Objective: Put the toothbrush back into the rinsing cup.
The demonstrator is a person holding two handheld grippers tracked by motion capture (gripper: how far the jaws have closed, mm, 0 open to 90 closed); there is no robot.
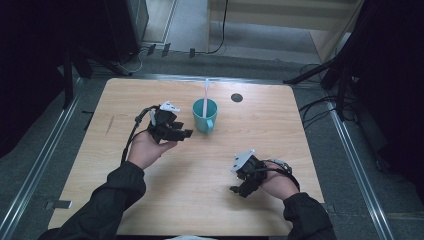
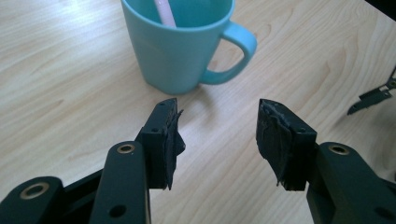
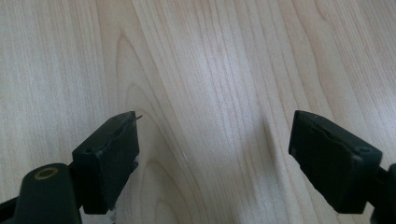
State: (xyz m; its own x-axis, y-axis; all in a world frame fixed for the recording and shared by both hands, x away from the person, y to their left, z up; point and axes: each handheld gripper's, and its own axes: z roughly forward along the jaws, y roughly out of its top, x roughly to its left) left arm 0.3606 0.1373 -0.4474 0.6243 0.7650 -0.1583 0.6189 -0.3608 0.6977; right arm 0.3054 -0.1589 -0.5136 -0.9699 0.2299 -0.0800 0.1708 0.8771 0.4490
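At the frame's upper centre, a teal mug point(image 1: 205, 114) is stood upright, handle turned toward the lower right, a pink toothbrush point(image 1: 205, 97) leaned inside. The left gripper point(image 1: 186, 133) is held just beside it, jaws apart. The right gripper point(image 1: 235, 190), lower right, is spread over bare table point(image 1: 200, 200).

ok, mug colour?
Teal mug, plain, no pattern; clearest in the left gripper view.
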